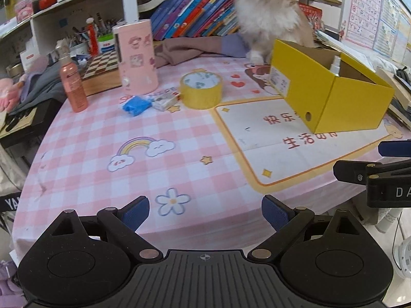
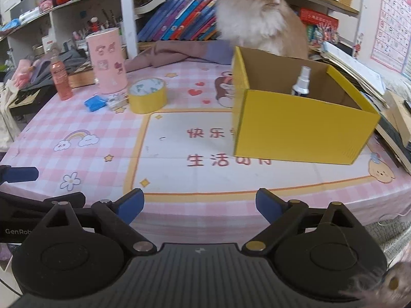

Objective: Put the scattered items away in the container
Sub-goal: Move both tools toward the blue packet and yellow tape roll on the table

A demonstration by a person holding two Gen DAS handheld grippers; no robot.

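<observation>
Both claws hung empty, left gripper [image 1: 205, 211] and right gripper [image 2: 199, 205] spread wide. One spray bottle [image 2: 301, 83] stood inside the yellow box [image 2: 295, 125]; the tape roll [image 2: 147, 95] waited left of it, likely next, needing a wide reach.

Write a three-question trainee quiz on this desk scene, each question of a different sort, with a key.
1. True or false: the small spray bottle stands inside the yellow box.
2. Which lies closest to the yellow tape roll? A. the pink spray bottle B. the small white packet C. the cat
3. Fill in: both the left gripper and the right gripper have their jaws ____ and hold nothing.

Key: 1 true; 2 B; 3 open.
</observation>
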